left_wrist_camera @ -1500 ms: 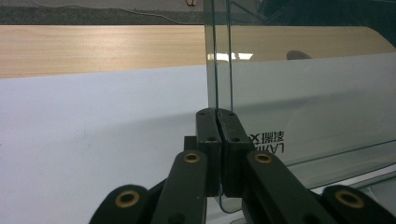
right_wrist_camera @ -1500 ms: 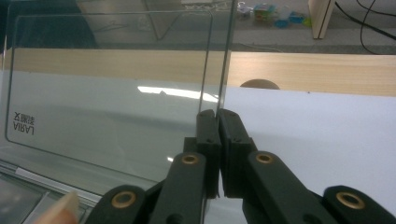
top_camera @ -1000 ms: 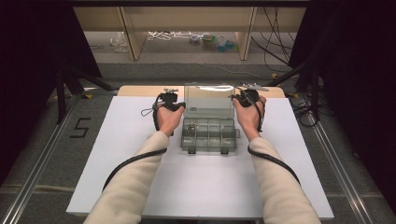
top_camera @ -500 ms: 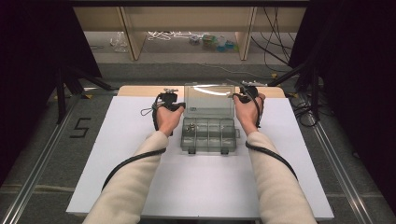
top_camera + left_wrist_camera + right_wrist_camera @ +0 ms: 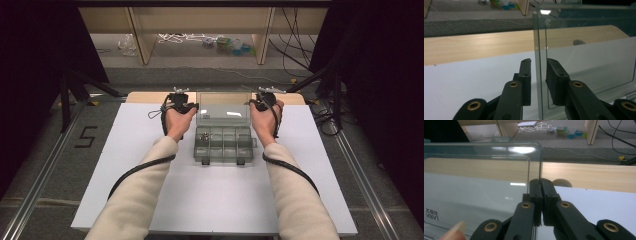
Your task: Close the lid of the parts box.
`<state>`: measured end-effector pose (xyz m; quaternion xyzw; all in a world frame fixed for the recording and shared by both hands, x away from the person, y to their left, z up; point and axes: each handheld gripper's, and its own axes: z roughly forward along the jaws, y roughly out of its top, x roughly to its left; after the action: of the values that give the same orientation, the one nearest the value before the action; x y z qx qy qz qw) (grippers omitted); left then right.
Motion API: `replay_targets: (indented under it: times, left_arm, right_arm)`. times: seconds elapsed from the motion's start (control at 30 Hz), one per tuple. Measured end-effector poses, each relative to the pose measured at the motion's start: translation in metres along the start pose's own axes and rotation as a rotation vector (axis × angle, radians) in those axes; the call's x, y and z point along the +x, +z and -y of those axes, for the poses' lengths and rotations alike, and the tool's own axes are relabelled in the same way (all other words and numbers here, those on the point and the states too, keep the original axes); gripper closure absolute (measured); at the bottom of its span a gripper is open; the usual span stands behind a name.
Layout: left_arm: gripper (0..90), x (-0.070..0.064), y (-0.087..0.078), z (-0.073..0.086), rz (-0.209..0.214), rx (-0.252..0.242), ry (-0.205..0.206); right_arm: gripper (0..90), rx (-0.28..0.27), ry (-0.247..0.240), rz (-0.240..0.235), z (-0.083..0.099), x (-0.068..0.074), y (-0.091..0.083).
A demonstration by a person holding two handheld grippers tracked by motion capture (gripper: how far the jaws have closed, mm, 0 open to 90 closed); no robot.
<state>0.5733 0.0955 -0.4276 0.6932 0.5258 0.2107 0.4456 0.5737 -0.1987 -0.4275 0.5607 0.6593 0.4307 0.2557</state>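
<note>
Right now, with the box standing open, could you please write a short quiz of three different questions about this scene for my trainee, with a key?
1. True or false: the right gripper has its jaws closed on the edge of the clear lid.
2. Multiple choice: the left gripper has its jaws
A. clamped on the lid edge
B. apart, one on each side of the lid edge
C. resting on the white board
3. Fill in: the lid of the compartment box stands roughly ____.

Key: 1 true; 2 B; 3 upright
</note>
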Motion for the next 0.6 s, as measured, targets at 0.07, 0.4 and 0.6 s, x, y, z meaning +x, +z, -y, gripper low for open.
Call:
replay_targets:
  times: [0.07, 0.4, 0.6]
  left_arm:
    - [73.5, 0.0, -0.001, -0.004, -0.003, -0.013, -0.006]
    - [73.8, -0.001, -0.003, -0.019, 0.004, -0.056, 0.009]
    - [81.5, -0.004, -0.004, -0.022, 0.006, -0.054, -0.013]
  right_arm:
    - [88.8, 0.0, 0.003, -0.002, 0.0, 0.001, -0.003]
    - [88.8, -0.034, -0.024, -0.011, 0.003, 0.003, -0.011]
    - [88.8, -0.057, -0.032, -0.016, 0.006, 0.004, -0.015]
